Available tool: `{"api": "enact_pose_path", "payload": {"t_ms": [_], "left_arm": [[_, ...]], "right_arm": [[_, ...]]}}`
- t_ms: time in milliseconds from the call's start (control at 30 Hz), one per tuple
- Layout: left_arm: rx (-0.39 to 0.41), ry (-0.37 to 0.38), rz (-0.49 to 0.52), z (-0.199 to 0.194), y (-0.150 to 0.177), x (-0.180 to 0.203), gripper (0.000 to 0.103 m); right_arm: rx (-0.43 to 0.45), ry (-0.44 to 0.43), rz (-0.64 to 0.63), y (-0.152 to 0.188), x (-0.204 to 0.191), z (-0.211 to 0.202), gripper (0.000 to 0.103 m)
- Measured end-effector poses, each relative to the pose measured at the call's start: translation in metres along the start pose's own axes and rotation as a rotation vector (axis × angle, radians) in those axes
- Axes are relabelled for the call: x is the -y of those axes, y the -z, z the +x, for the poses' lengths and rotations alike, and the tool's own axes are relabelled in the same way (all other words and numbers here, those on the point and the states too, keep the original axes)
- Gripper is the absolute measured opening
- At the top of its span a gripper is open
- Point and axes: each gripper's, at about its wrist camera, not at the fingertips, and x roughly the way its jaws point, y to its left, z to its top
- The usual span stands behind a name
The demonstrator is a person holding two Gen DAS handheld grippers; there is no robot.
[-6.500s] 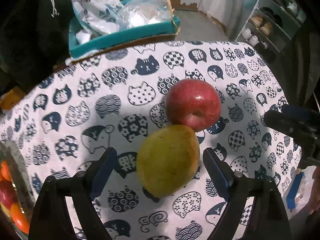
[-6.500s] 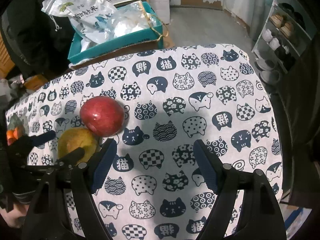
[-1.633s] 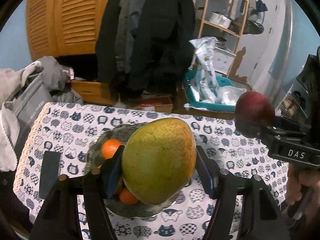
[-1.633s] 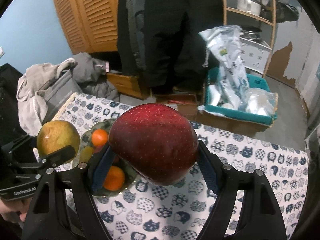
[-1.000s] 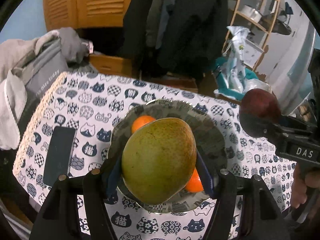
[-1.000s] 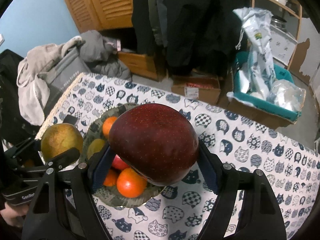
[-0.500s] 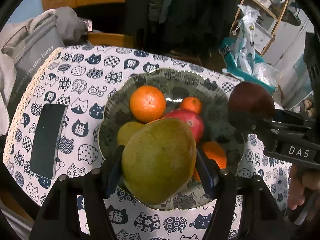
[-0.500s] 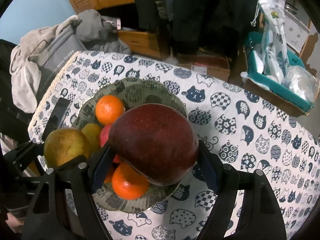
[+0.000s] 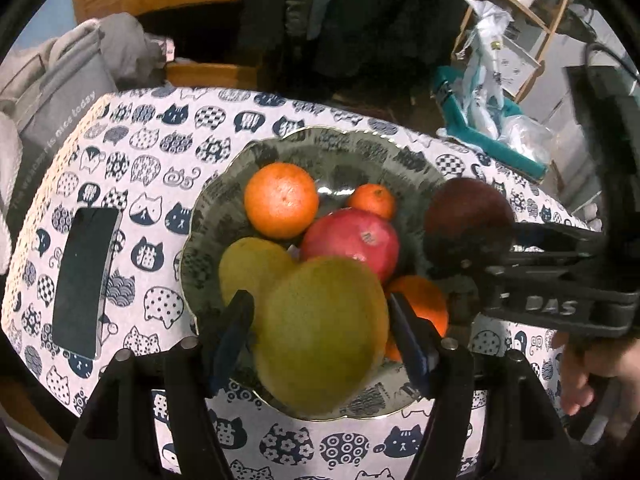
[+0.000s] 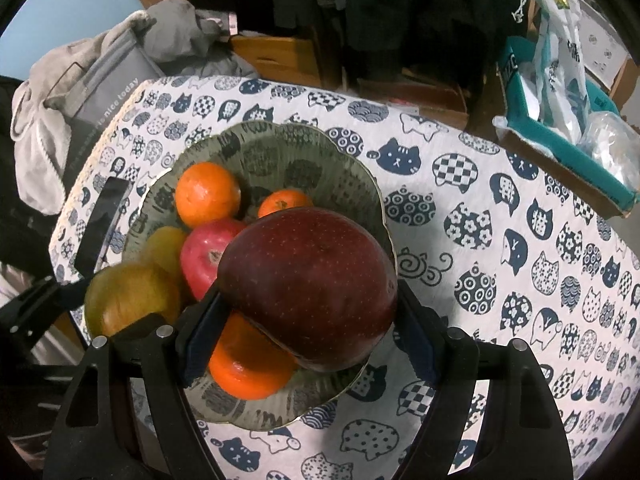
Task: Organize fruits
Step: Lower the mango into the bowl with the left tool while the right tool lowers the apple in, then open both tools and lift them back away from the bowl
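Fruit fills a grey patterned bowl [image 9: 224, 184] on a cat-print tablecloth [image 10: 500, 216] — oranges, a red apple. The left gripper [image 9: 320, 332] hangs over the bowl's near edge, its jaws opening around a green mango [image 9: 320, 332]. The right gripper [image 10: 308, 316] pinches a dark red apple [image 10: 308, 284] above the bowl; its body reads "DAS". A grey bag [image 10: 100, 92] reads "nice today".

Yellow-green mango [image 9: 320, 332] and dark red apple [image 10: 310, 286] above fruit-filled bowl [image 10: 320, 152]
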Motion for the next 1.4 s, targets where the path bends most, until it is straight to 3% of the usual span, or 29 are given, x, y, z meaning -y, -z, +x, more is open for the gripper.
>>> {"api": "enact_pose_path", "payload": {"t_ms": [33,367,600,967,1400], "left_arm": [[0.006,-0.006,0.01,-0.001,0.0,0.002,0.082],[0.041,-0.041,0.019,-0.011,-0.002,0.0,0.083],[0.067,-0.057,-0.009,-0.022,-0.004,-0.006,0.083],[0.171,-0.04,-0.009,-0.067,-0.01,0.002,0.083],[0.278,-0.005,0.013,-0.125,-0.017,0.021,0.086]], "right_arm": [[0.004,0.009,-0.004,0.0,0.0,0.0,0.08],[0.02,-0.005,0.011,0.001,0.002,-0.003,0.082],[0.102,-0.022,0.021,-0.008,0.001,-0.034,0.082],[0.237,0.073,0.007,-0.008,0.0,-0.098,0.082],[0.391,0.127,-0.018,0.013,0.002,-0.183,0.082]]}}
